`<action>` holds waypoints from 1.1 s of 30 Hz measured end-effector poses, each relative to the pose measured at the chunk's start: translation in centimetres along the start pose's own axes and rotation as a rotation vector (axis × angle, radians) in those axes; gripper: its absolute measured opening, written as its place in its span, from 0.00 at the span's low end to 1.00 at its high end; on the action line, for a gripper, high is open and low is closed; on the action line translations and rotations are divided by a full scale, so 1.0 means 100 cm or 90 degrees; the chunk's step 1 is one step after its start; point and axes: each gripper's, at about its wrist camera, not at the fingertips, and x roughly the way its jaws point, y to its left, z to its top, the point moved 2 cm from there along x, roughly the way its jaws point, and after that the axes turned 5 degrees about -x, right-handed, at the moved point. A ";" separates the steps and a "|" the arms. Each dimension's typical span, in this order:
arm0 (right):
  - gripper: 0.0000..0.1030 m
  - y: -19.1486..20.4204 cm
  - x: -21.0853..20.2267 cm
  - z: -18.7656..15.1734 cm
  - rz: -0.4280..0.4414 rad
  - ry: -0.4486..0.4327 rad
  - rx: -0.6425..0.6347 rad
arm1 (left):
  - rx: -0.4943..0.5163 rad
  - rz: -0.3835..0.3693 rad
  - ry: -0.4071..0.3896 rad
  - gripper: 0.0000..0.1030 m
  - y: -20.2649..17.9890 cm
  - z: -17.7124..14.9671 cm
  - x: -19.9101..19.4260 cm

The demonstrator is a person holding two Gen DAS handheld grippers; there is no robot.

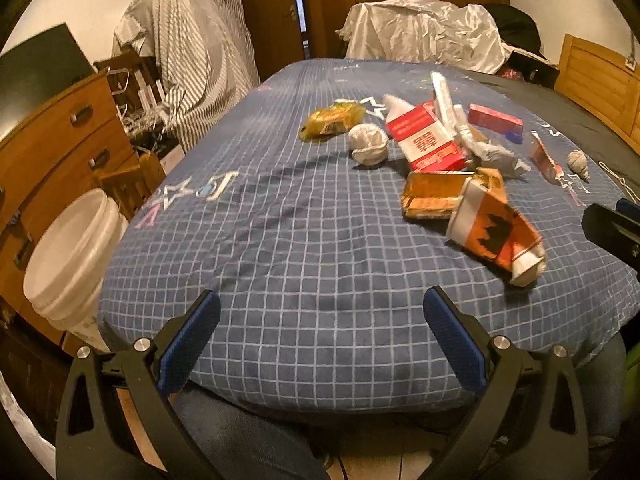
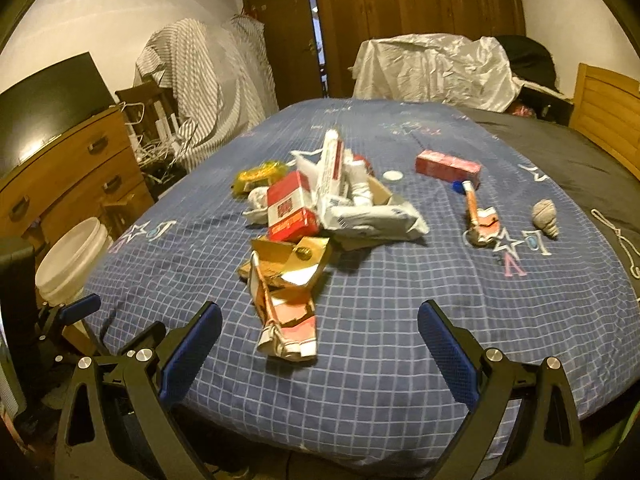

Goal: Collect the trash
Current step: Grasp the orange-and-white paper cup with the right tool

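Note:
A heap of trash lies on the blue checked bedspread (image 1: pixel 280 248): an orange crushed carton (image 1: pixel 496 236), a gold box (image 1: pixel 432 196), a red and white carton (image 1: pixel 428 140), a white paper ball (image 1: pixel 368 144), a yellow wrapper (image 1: pixel 332 120) and a pink box (image 1: pixel 496 120). My left gripper (image 1: pixel 320 320) is open and empty over the bed's near edge. My right gripper (image 2: pixel 320 332) is open and empty, with the orange carton (image 2: pixel 284 320) lying just ahead between its fingers. The red carton (image 2: pixel 290 208) and pink box (image 2: pixel 448 168) lie further back.
A white bucket (image 1: pixel 72 256) stands on the floor left of the bed, also seen in the right wrist view (image 2: pixel 68 264). A wooden dresser (image 1: pixel 52 136) stands behind it. Covered furniture (image 1: pixel 424 32) stands at the bed's far end. A grey shell-like lump (image 2: pixel 545 216) lies at the right.

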 end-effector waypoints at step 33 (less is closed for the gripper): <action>0.26 -0.050 0.009 -0.035 0.085 0.073 0.045 | 0.146 -0.162 -0.015 0.95 -0.041 0.039 0.042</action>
